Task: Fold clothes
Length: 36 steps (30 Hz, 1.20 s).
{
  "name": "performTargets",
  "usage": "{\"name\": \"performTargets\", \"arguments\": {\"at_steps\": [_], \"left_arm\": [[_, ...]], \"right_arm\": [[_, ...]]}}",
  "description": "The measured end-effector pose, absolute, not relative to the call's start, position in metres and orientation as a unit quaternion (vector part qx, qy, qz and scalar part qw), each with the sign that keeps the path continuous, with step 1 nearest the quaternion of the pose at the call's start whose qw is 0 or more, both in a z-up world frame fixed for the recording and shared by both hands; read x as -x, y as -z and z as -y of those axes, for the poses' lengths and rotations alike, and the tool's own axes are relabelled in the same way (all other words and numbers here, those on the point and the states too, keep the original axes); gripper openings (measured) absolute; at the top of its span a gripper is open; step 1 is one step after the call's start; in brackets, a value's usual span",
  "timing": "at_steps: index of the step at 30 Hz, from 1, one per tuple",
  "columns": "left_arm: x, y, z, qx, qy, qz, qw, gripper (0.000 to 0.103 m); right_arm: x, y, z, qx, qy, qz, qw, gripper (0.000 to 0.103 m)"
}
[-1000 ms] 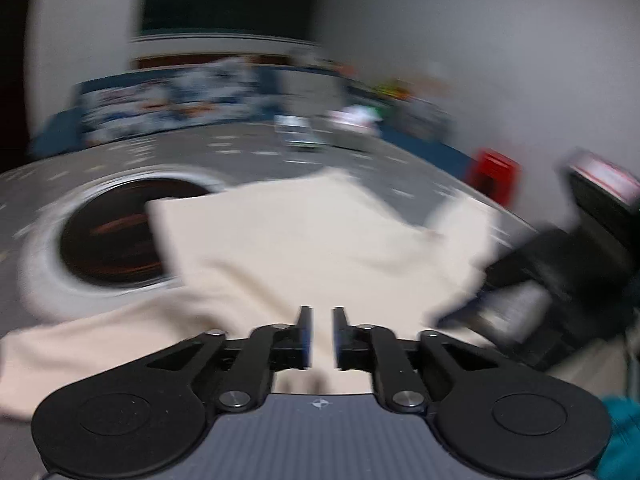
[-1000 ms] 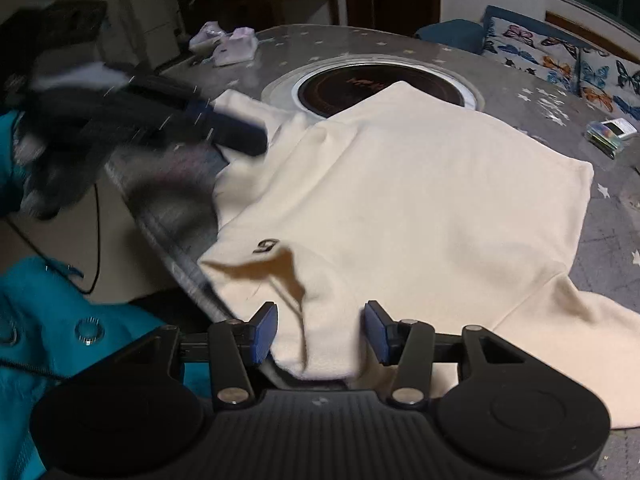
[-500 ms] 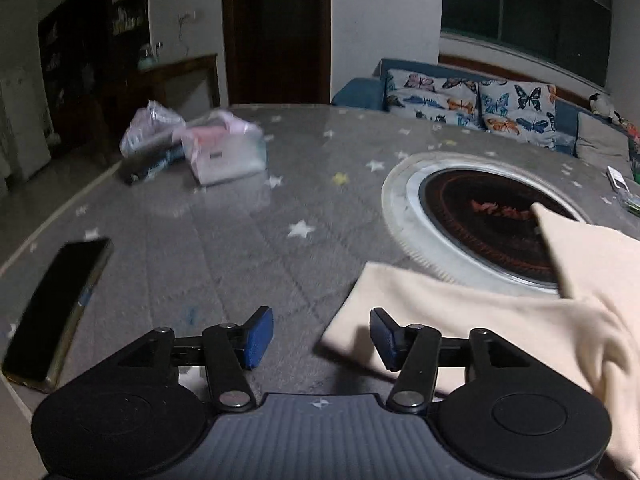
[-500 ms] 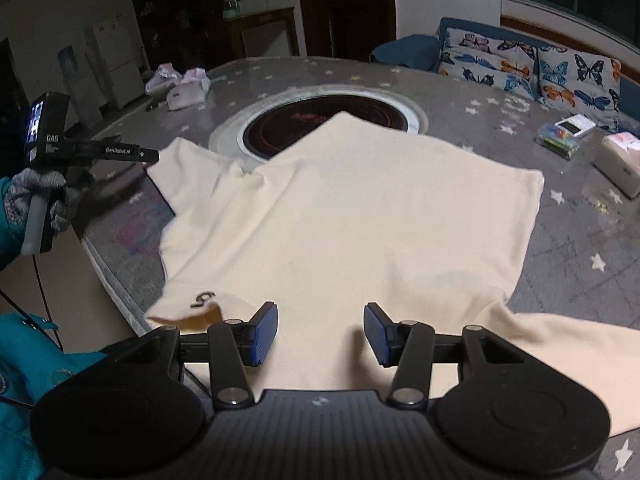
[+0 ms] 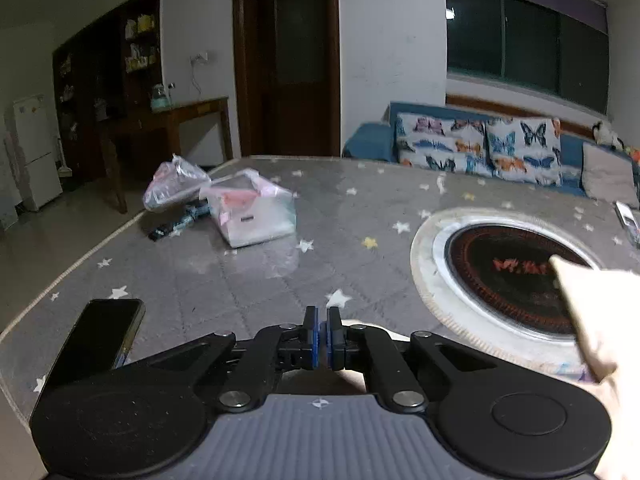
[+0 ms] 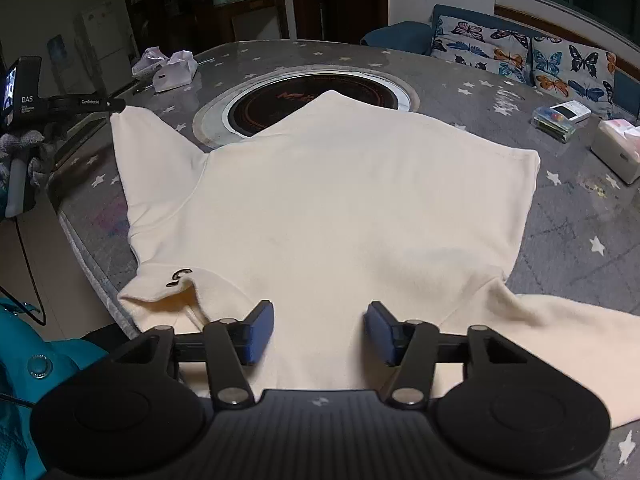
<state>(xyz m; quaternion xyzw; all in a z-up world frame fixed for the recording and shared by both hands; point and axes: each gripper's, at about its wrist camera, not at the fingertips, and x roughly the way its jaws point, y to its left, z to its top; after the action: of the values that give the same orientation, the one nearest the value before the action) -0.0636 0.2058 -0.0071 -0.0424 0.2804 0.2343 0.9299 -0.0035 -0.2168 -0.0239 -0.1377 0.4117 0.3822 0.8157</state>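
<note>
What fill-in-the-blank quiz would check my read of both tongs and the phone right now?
The left tongs are ___ on a sleeve of the cream sweatshirt.
The right tongs hang ___ over the sweatshirt.
The black phone lies on the table, to the ___ of the left tongs.
Missing: shut; open; left.

Both low wrist views share the round cooktop point(image 5: 516, 276) point(image 6: 316, 100).

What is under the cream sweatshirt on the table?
The cream sweatshirt lies on the grey star-patterned table and covers the near edge of the round black cooktop. Anything else beneath is hidden.
</note>
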Motion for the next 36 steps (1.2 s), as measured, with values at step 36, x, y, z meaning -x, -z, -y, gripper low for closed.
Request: {"name": "performTargets", "arguments": {"at_steps": [36], "left_arm": [[-0.001,0.027,-0.059,0.095,0.111,-0.359,0.922,0.008]], "right_arm": [[-0.037,0.017,0.241,0.091,-0.314,-0.375,0.867,0.057]]}}
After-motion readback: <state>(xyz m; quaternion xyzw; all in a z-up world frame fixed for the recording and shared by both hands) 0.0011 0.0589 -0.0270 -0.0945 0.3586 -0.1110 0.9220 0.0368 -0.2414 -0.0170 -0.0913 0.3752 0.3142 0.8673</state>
